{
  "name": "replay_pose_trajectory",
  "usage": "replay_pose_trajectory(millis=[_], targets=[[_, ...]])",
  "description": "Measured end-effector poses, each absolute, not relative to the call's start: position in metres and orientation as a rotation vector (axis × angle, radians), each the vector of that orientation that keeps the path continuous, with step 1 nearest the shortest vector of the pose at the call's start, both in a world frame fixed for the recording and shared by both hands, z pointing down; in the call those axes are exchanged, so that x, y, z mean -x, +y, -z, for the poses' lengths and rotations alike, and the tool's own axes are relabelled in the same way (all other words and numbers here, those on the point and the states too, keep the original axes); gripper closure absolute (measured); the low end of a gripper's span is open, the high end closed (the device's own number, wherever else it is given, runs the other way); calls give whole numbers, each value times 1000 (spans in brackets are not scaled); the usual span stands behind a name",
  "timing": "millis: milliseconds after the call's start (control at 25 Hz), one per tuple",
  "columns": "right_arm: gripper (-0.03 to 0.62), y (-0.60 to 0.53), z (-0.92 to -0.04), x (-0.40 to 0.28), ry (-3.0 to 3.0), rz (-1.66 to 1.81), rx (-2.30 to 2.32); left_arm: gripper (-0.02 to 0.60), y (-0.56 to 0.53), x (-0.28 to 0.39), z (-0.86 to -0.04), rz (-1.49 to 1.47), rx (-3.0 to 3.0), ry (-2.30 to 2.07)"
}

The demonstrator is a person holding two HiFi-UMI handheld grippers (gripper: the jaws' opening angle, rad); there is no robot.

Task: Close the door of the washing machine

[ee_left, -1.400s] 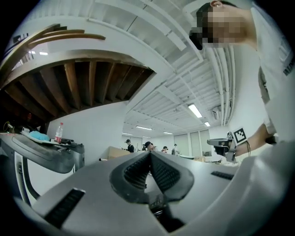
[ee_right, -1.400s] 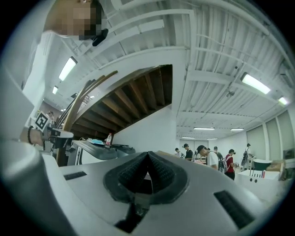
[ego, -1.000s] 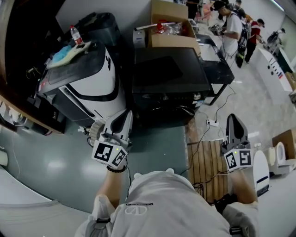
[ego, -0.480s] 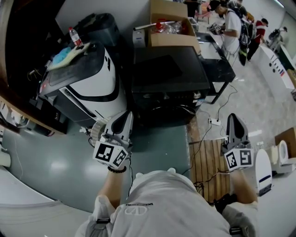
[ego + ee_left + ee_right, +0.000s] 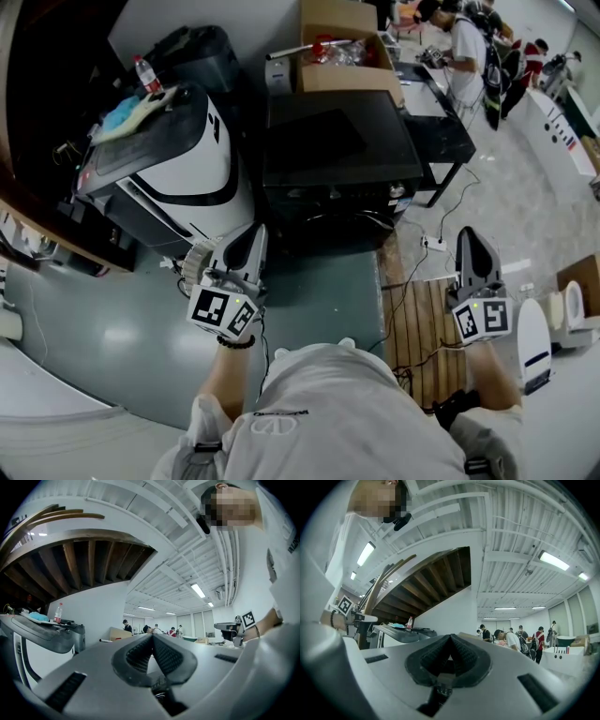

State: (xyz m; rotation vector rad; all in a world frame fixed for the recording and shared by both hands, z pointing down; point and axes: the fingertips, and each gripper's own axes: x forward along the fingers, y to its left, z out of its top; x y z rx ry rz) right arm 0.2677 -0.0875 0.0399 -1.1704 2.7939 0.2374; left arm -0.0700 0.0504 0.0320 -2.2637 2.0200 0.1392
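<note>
Grey-green floor (image 5: pixel 112 328), black table (image 5: pixel 342 141), ceiling striplights (image 5: pixel 555 560)

- Two grippers on show: left gripper (image 5: pixel 256 231), right gripper (image 5: pixel 466 234).
- Two fingers (image 5: pixel 246 255) on each, so that's four in all.
- Two marker cubes (image 5: pixel 223 312), one per gripper.
- One washing machine (image 5: pixel 192 164), white with black.
- One plastic bottle (image 5: pixel 145 73), red cap.
- One blue cloth (image 5: pixel 127 111).
- One cardboard box (image 5: pixel 347 67).
- One black table (image 5: pixel 337 141).
- One slatted wooden board (image 5: pixel 422 323) on the floor.
- One white power strip (image 5: pixel 433 247).
- And the people in the background (image 5: pixel 466 52): three counted in the head view, with the right gripper view showing more, five or so there, too small for a firm tally.
</note>
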Motion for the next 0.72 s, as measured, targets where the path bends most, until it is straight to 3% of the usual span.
replay_pose_trajectory(millis=[720], targets=[[585, -91, -50, -267, 2821, -216, 1165, 578, 46, 63, -42, -124, 2289, 2020]])
